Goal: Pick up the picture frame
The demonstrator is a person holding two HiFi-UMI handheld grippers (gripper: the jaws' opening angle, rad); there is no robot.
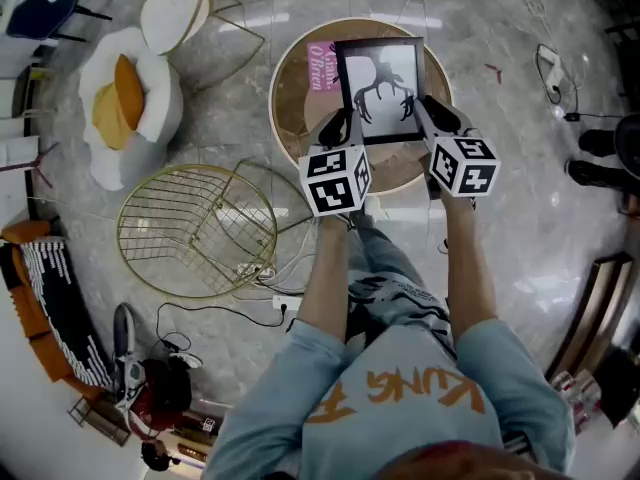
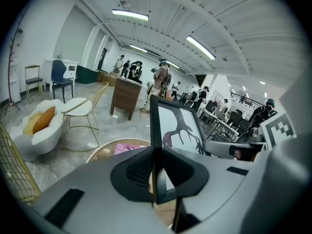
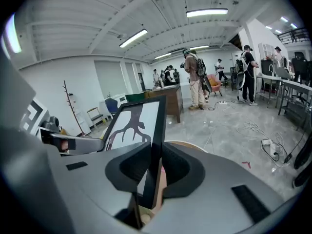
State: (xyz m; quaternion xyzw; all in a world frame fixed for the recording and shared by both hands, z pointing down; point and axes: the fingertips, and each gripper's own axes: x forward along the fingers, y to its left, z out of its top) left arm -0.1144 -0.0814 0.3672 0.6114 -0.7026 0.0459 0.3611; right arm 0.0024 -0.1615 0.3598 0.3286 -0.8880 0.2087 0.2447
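The black picture frame (image 1: pixel 382 88), with a dark antler picture on white, hangs in the air above the round wooden table (image 1: pixel 295 93). My left gripper (image 1: pixel 343 125) is shut on its left edge, my right gripper (image 1: pixel 428 113) on its right edge. In the left gripper view the picture frame (image 2: pixel 168 126) stands upright, its black edge pinched by the left gripper (image 2: pixel 157 172). From the right gripper view the picture frame (image 3: pixel 141 121) rises the same way out of the right gripper (image 3: pixel 155 167).
A pink card (image 1: pixel 322 65) lies on the table top. A gold wire chair (image 1: pixel 195 230) lies tipped at the left, with a white seat and orange cushion (image 1: pixel 128 103) behind it. Cables (image 1: pixel 555 73) trail on the marble floor. Several people (image 3: pixel 195 79) stand far off.
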